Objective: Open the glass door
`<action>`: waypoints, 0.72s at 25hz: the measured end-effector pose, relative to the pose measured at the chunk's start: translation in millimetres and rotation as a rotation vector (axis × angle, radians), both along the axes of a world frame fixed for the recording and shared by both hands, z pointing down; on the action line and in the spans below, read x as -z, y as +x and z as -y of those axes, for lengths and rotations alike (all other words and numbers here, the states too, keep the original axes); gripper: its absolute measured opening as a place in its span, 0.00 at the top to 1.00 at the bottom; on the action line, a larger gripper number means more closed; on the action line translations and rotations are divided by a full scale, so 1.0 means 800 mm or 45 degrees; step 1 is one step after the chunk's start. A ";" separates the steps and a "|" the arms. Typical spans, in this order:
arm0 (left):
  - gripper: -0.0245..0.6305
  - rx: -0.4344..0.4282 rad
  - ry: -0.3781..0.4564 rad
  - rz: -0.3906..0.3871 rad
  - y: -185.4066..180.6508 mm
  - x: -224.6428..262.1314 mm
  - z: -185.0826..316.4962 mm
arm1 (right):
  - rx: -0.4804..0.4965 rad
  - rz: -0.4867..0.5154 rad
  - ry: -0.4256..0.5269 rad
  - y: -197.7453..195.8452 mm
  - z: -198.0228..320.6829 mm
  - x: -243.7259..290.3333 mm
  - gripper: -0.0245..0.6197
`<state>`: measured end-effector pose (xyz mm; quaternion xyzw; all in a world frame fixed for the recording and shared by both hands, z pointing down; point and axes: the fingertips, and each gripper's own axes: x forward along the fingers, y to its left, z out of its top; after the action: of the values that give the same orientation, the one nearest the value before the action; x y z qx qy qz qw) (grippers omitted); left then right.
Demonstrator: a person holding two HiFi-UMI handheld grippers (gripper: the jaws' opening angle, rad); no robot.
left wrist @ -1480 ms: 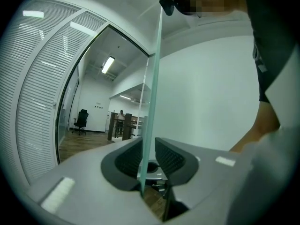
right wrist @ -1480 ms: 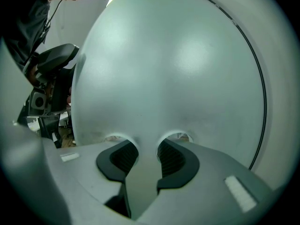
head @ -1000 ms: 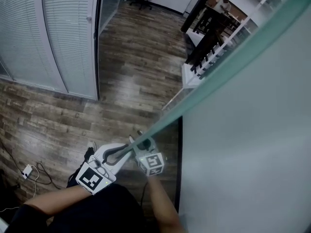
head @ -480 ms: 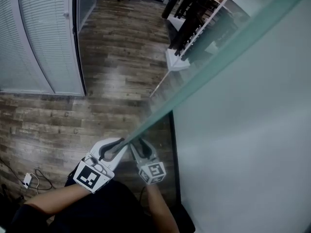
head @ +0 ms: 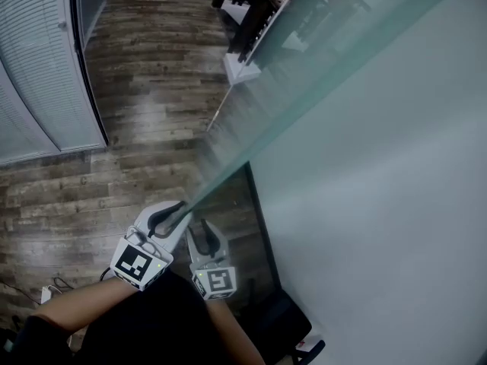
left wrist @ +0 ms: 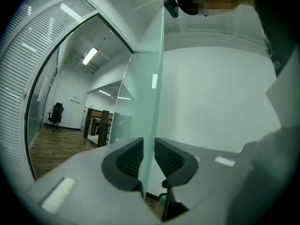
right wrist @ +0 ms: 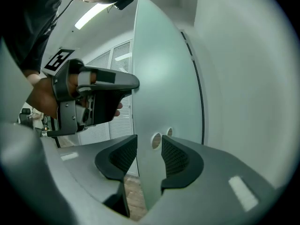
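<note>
The glass door (head: 306,103) shows edge-on in the head view, a green strip running from the top right down to my grippers. My left gripper (head: 172,217) is shut on that edge from the left side. My right gripper (head: 199,233) is shut on it just below and to the right. In the left gripper view the thin pane (left wrist: 157,78) stands upright between the two dark pads of the left gripper (left wrist: 148,159). In the right gripper view the pane (right wrist: 161,74), with two small round holes (right wrist: 156,140), sits between the pads of the right gripper (right wrist: 149,157). The left gripper (right wrist: 96,97), held by a hand, grips higher up.
A glass partition with white blinds (head: 34,67) stands at the left across a wood floor (head: 152,90). A pale wall (head: 380,219) fills the right side. Desks and chairs (head: 255,10) are far ahead. A cable and plug (head: 44,292) lie at the lower left.
The door edge with both grippers on it has swung left and lower in the head view. The blinds partition has slid toward the left edge, and more pale wall shows at the right.
</note>
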<state>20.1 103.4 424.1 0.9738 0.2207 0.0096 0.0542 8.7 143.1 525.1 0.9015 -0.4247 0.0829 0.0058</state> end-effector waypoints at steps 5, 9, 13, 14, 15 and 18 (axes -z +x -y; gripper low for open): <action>0.85 -0.082 0.018 0.017 0.003 0.000 -0.015 | -0.059 0.025 -0.015 -0.020 0.007 0.004 0.74; 0.85 -0.143 0.007 0.014 0.003 0.002 -0.017 | -0.123 0.018 -0.014 -0.023 0.016 0.013 0.77; 0.85 -0.208 0.015 0.003 0.006 0.001 -0.020 | -0.175 0.013 -0.011 -0.013 0.021 0.019 0.76; 0.85 -0.223 0.003 0.009 0.005 0.000 -0.022 | -0.180 0.013 -0.012 -0.012 0.021 0.021 0.76; 0.85 -0.240 -0.014 0.016 0.005 -0.001 -0.024 | -0.187 0.009 -0.013 -0.011 0.021 0.022 0.76; 0.84 -0.308 -0.019 0.019 0.005 -0.003 -0.031 | -0.224 -0.005 -0.023 -0.005 0.018 0.026 0.76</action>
<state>24.2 128.4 426.3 0.9396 0.3361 0.0216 0.0614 4.4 128.6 504.5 0.9354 -0.3432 0.0851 0.0074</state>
